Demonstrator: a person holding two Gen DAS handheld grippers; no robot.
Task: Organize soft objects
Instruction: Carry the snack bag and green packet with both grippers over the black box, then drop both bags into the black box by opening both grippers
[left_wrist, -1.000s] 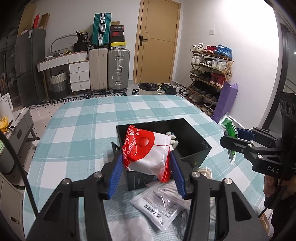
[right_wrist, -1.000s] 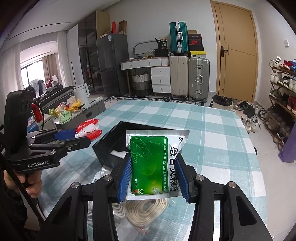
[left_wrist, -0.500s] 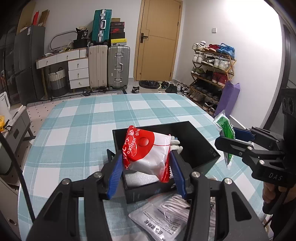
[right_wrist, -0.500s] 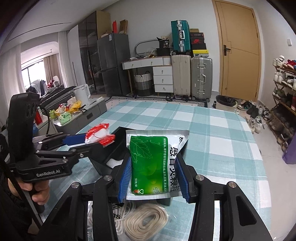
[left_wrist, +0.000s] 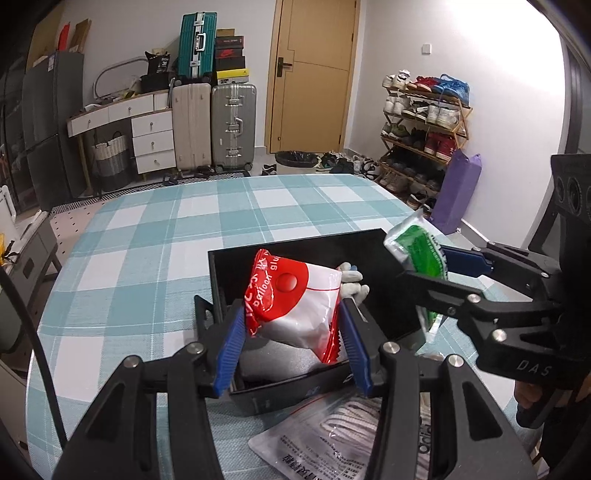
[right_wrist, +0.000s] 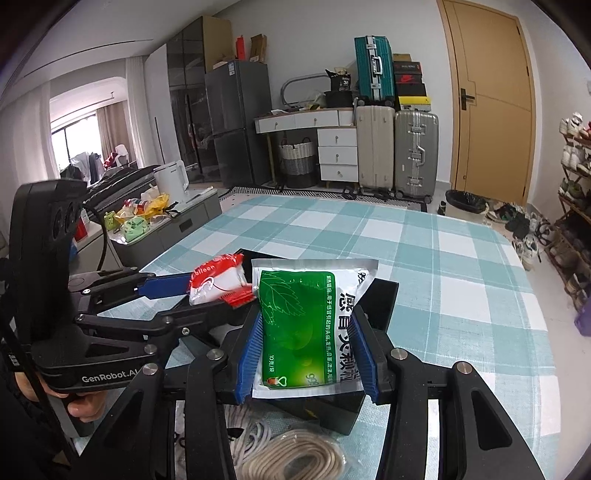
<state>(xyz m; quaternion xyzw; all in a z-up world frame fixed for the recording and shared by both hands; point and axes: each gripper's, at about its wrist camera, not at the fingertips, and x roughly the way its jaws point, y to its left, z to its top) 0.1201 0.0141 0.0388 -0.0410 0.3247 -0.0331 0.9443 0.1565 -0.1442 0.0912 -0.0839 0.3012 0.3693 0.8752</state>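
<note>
In the left wrist view, the left gripper has its blue pads pressed on both sides of a red-and-white plastic balloon-glue pouch, held above the open black rectangular box that sits toward the near edge of the teal-and-white checked tabletop. A white glove shows just behind the pouch. A clear bag of white cord lies on the tabletop between the box and the near edge.

In the right wrist view, the right gripper is clamped on a green-and-white foil sachet over the same box. A coil of beige rope lies at the near edge.
</note>
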